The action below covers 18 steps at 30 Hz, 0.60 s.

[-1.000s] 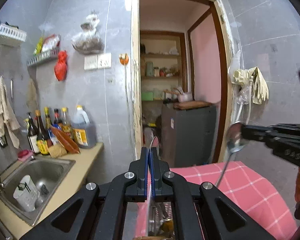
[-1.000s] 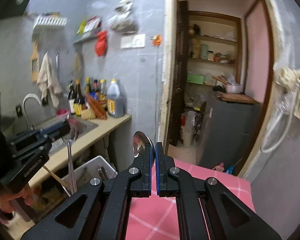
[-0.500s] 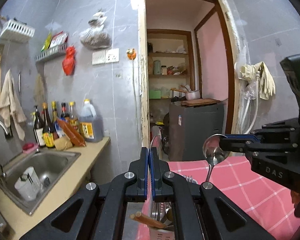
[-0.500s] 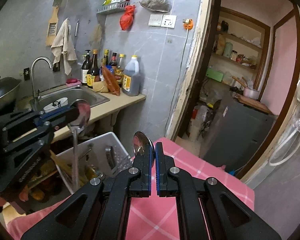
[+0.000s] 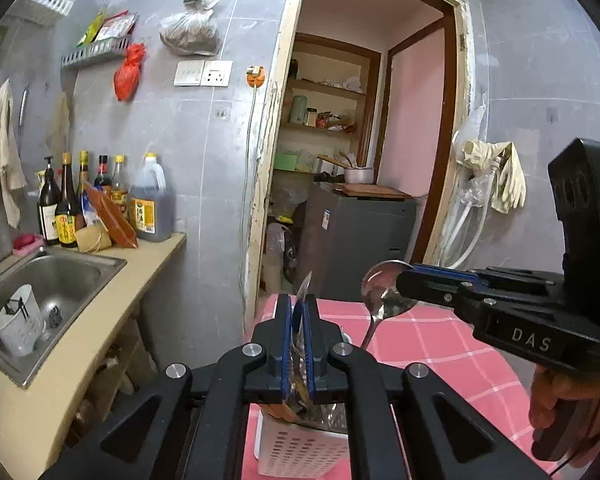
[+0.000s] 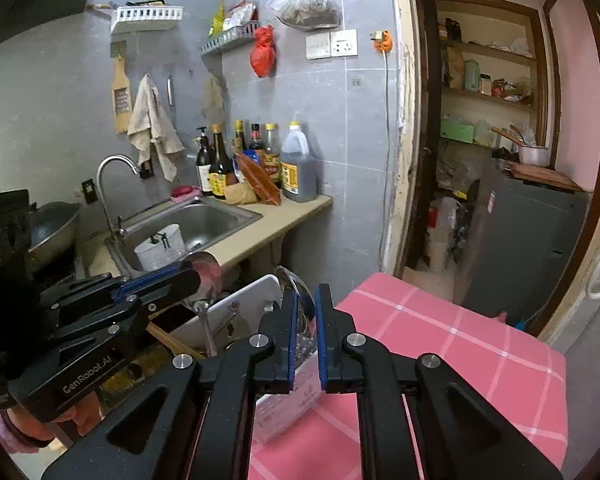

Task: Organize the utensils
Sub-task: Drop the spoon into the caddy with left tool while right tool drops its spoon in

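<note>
My left jaws point(image 5: 299, 308) stand narrow, blue rubber pads pinching the edge-on bowl of the left spoon point(image 5: 306, 286), a shiny steel spoon with a thin flat handle. They have just been easing apart a little, the spoon still between them. My right jaws point(image 6: 304, 300) have also just been opening. Their gap is plainly wider than half a second ago, and it holds the rounded, mirror-bright bowl of the right spoon point(image 6: 300, 292), a second steel one, lying close against the left pad.

Both spoons hang bowl up, handles pointing down into the white plastic basket point(image 5: 300, 452), a rectangular tub with slotted walls. Its inside is mostly hidden by my fingers; I make out metal pieces and a brown wooden stick point(image 6: 172, 340).

The basket sits at the edge of the worktop under a pink cloth with white check lines point(image 5: 440, 344). Beyond it lie a beige counter and a dull steel sink point(image 5: 60, 276).

Against a second ago, both hands are lower. The basket's slotted wall now shows beneath my left jaws, and the spoon handles reach further in.
</note>
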Each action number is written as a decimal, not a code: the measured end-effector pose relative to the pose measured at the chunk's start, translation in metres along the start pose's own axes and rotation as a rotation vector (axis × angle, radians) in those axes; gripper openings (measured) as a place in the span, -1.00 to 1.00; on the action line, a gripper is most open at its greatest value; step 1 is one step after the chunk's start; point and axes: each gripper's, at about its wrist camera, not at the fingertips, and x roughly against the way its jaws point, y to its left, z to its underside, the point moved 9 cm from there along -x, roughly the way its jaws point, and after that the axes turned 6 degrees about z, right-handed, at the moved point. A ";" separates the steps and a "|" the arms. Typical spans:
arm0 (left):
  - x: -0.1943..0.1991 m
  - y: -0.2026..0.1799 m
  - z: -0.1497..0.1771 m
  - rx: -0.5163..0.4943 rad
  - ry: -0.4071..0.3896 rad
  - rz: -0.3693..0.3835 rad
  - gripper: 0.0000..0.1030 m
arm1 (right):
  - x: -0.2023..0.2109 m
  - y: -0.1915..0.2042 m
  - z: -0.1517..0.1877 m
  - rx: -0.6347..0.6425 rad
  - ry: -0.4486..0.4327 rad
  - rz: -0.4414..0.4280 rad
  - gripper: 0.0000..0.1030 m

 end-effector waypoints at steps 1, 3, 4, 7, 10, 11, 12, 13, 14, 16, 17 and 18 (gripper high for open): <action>0.000 0.000 0.000 0.002 0.003 0.005 -0.89 | 0.000 0.001 0.001 -0.002 -0.003 -0.008 -0.84; 0.001 0.001 0.002 0.005 0.012 0.010 -0.89 | 0.000 0.002 0.002 -0.011 -0.004 -0.020 -0.82; 0.001 0.000 0.003 0.009 0.018 0.017 -0.89 | -0.001 0.002 0.002 -0.021 -0.002 -0.030 -0.81; 0.003 0.000 0.004 0.025 0.032 0.028 -0.89 | -0.001 0.000 0.002 -0.048 0.002 -0.046 -0.81; 0.003 -0.001 0.004 -0.005 0.030 0.011 -0.89 | 0.005 -0.001 0.001 -0.013 -0.037 0.015 -0.86; 0.002 -0.002 0.004 -0.019 0.032 0.001 -0.89 | 0.006 -0.001 0.000 0.005 -0.043 0.039 -0.86; 0.002 -0.003 0.004 -0.028 0.033 -0.003 -0.89 | 0.007 -0.001 -0.002 0.014 -0.046 0.050 -0.87; 0.002 -0.004 0.003 -0.035 0.031 -0.009 -0.89 | 0.007 0.000 -0.004 0.032 -0.050 0.069 -0.87; 0.001 -0.004 0.001 -0.047 0.024 -0.020 -0.89 | 0.007 0.000 -0.005 0.046 -0.055 0.087 -0.87; 0.002 -0.005 -0.003 -0.072 0.009 -0.038 -0.89 | 0.009 0.003 -0.011 0.071 -0.063 0.105 -0.87; 0.002 -0.006 -0.003 -0.078 0.013 -0.033 -0.89 | 0.008 0.006 -0.012 0.082 -0.062 0.104 -0.87; 0.001 -0.007 -0.002 -0.079 0.022 -0.025 -0.89 | 0.008 0.009 -0.014 0.090 -0.059 0.100 -0.87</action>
